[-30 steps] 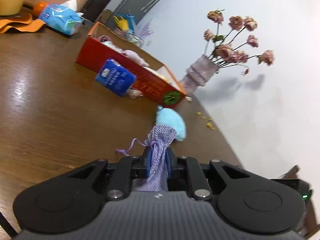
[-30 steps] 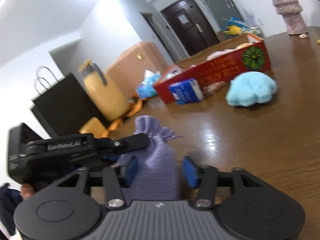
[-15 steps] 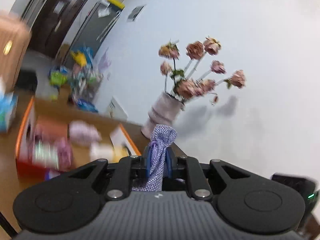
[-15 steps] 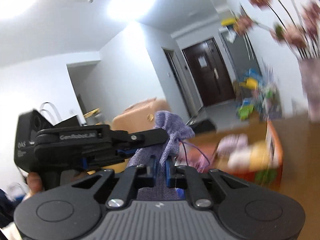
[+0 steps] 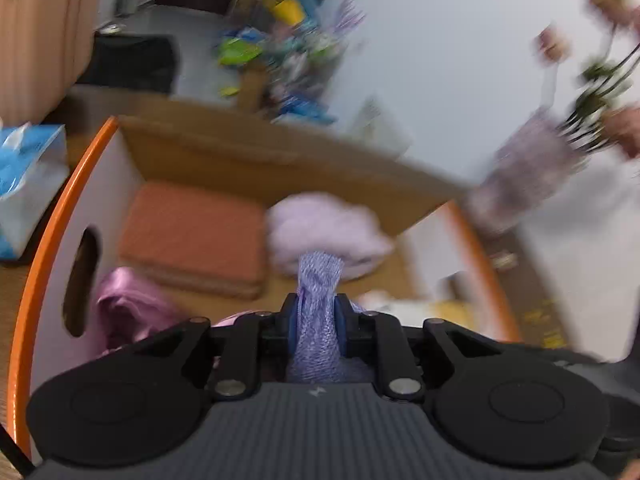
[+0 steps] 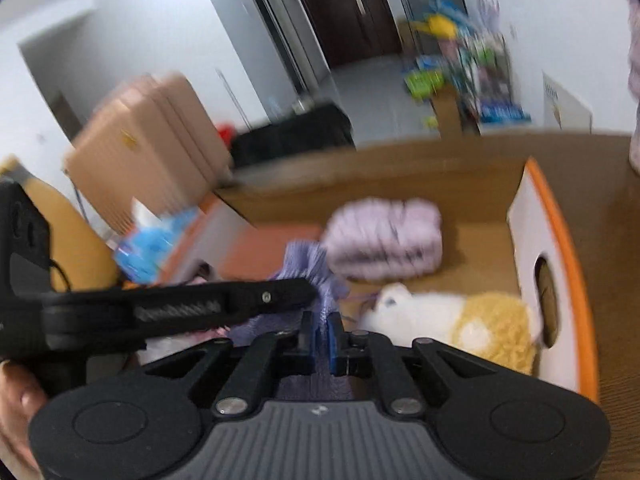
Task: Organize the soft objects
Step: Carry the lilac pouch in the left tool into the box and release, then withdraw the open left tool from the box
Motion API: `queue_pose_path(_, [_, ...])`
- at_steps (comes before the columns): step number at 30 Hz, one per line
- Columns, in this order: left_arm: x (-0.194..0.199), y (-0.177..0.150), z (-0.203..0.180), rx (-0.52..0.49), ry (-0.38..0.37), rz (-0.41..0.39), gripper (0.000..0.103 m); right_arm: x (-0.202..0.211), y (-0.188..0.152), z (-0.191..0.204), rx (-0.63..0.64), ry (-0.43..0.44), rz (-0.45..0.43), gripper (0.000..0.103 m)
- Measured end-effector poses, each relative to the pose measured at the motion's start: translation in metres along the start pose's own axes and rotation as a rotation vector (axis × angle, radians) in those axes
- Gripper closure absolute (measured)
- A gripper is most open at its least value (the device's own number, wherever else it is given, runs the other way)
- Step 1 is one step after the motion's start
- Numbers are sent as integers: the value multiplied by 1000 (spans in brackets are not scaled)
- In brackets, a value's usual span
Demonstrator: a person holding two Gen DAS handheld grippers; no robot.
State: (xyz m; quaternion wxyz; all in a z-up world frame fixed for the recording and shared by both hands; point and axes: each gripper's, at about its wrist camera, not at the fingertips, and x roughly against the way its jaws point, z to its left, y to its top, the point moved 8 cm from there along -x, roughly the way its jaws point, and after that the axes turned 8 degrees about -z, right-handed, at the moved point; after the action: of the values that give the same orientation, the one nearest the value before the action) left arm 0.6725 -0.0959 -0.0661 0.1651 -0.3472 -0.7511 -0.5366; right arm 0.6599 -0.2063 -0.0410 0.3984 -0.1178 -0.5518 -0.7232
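Observation:
Both grippers hold one purple knit pouch [image 5: 318, 300] over an open cardboard box with an orange rim [image 5: 44, 240]. My left gripper [image 5: 317, 314] is shut on the pouch's neck. My right gripper [image 6: 319, 330] is shut on the same pouch [image 6: 308, 264], with the left gripper crossing in front of it from the left. Inside the box lie an orange cushion [image 5: 192, 236], a pale lilac bundle [image 5: 324, 224], also in the right wrist view [image 6: 384, 240], a pink satin cloth [image 5: 128, 308] and a white and yellow plush [image 6: 460, 320].
A blue tissue pack [image 5: 28, 176] lies left of the box. A vase of dried roses [image 5: 532, 168] stands on the wooden table [image 6: 616, 264] to the right. A tan suitcase [image 6: 148, 140] and floor clutter lie beyond the table. The frames are motion-blurred.
Both grippers carried the pouch from low over the table up and across to above the open box. My right gripper closed on the pouch between one second and half a second ago.

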Motion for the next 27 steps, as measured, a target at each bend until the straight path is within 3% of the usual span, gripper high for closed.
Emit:
queue_pose_path(4, [-3, -6, 1, -93, 31, -30, 81, -23, -16, 3, 55, -41, 53, 93])
queue_pose_path(8, [6, 6, 0, -103, 50, -78, 59, -19, -13, 7, 68, -49, 29, 88])
queue_pose_path(10, [21, 12, 0, -120, 60, -108, 56, -7, -8, 7, 71, -42, 13, 82])
queue_pose_path(12, [43, 23, -3, -163, 59, -143, 45, 11, 2, 10, 83, -46, -17, 81])
queue_pose_path(15, [89, 32, -7, -234, 45, -205, 38, 54, 17, 10, 85, -58, -85, 73])
queue_pose_path(17, [123, 37, -7, -292, 86, -256, 35, 87, 24, 11, 93, -70, -131, 61])
queue_pose_path(19, [158, 39, -2, -333, 141, -311, 28, 120, 30, 8, 118, -110, -181, 55])
queue_pose_path(21, [192, 39, 5, -366, 210, -362, 14, 156, 34, 4, 132, -161, -247, 39])
queue_pose_path(23, [229, 35, 11, -395, 266, -433, 5, 190, 35, -1, 116, -196, -333, 5])
queue_pose_path(25, [262, 30, 11, -427, 305, -500, 2, 223, 33, -4, 108, -227, -422, 2])
queue_pose_path(27, [286, 25, 9, -432, 327, -534, 0, 241, 27, -1, 118, -251, -437, 2])
